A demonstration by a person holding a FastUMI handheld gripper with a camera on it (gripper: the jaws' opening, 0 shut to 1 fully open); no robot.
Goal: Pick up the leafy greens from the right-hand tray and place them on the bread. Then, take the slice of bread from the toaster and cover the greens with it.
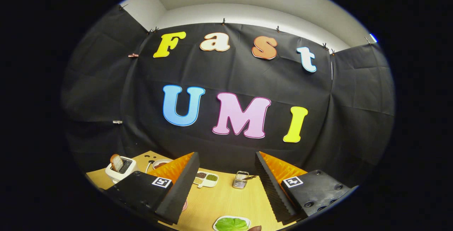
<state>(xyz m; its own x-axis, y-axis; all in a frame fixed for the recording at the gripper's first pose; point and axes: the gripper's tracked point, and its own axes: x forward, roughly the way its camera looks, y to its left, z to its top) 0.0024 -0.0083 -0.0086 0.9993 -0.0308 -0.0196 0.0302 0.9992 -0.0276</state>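
Hand-held gripper [226, 185]: fingers spread wide apart, grasping nothing, raised above a wooden table [219, 202]. Leafy greens [231, 224]: on a white tray [217, 225] at the near edge, between the fingers. Toaster [121, 169]: white, far left, a slice of bread [116, 162] standing upright in its slot. Divided dish [206, 179]: far centre, with green and brown fillings. Small wire rack [241, 179]: just right of the dish.

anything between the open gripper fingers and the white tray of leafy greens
No: in the gripper view, only bare wooden tabletop lies between the open gripper and the white tray of leafy greens.
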